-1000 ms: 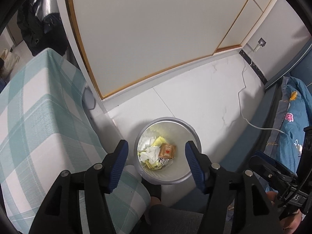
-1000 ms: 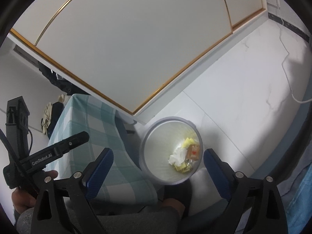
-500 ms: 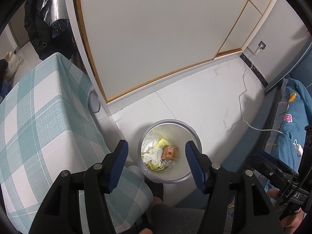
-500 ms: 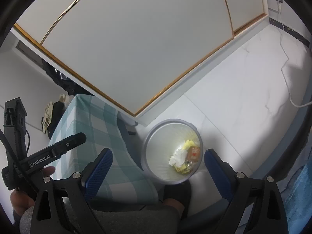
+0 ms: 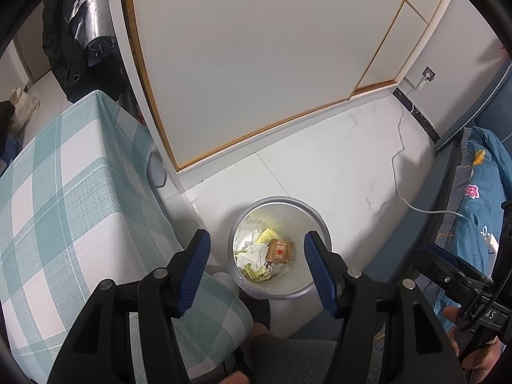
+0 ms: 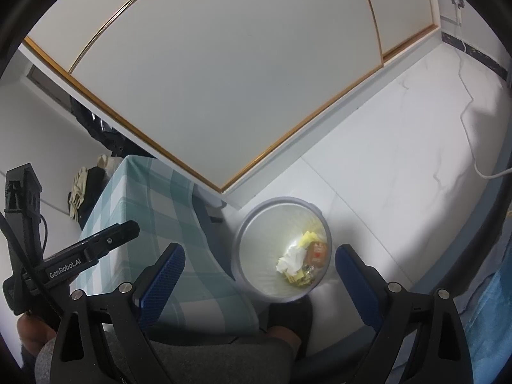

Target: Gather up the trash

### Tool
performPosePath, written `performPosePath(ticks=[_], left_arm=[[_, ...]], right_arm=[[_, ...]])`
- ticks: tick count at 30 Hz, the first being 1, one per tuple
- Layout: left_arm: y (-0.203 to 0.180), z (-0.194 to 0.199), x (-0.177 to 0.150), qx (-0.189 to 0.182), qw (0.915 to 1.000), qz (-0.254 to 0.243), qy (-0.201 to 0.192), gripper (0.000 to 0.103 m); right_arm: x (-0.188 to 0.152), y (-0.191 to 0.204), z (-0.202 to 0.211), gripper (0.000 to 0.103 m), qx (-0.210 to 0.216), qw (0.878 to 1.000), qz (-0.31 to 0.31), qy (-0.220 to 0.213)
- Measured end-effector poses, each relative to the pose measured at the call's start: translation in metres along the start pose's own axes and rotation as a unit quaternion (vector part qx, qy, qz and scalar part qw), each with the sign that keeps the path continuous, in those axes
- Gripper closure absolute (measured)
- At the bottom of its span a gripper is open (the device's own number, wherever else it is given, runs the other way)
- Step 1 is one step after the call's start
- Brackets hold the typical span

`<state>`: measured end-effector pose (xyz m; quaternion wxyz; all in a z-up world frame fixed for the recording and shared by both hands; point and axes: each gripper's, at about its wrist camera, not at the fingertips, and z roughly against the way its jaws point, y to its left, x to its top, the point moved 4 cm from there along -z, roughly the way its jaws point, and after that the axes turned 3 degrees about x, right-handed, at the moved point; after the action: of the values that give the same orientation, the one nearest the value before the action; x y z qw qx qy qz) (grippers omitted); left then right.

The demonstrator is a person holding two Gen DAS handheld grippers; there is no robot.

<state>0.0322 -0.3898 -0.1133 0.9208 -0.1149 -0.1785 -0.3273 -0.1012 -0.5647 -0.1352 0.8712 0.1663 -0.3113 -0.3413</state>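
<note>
A round grey trash bin (image 5: 315, 220) stands on the white floor, seen from above. It holds crumpled white tissue (image 5: 256, 251), yellow paper scraps and a small brown packet (image 5: 280, 251) with a red heart. My left gripper (image 5: 257, 267) is open and empty, high above the bin. The bin shows in the right wrist view too (image 6: 256, 224), with the same trash (image 6: 302, 264). My right gripper (image 6: 259, 276) is open and empty above it.
A table under a teal checked cloth (image 5: 54, 198) stands left of the bin. White sliding doors with a wood frame (image 5: 256, 64) stand behind. A white cable (image 5: 403, 192) crosses the floor at right, by blue bedding (image 5: 480, 192). My foot (image 6: 288, 316) is below the bin.
Both grippers have risen and drawn back; the bin looks smaller and more of the doors and table shows. Both stay open and empty.
</note>
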Motion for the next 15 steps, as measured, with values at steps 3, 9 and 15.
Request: performPosePath(ticks=[3,9,15], left_arm=[[-0.0007,0.0009,0.0003,-0.002,1.0000,-0.003,0.001,0.046],[0.0015,0.0027,0.0005,0.001,1.0000,-0.001,0.001,0.046],[0.0039,0.0043,-0.0016,0.003,1.0000,0.002,0.002,0.046]], right_arm=[[0.0003,0.0001,0.0006,0.007,-0.001,1.000,0.001,0.000],[0.0006,0.0006,0.0012,0.007,0.000,1.000,0.002,-0.001],[0.0004,0.0014,0.0026,0.007,0.000,1.000,0.002,-0.002]])
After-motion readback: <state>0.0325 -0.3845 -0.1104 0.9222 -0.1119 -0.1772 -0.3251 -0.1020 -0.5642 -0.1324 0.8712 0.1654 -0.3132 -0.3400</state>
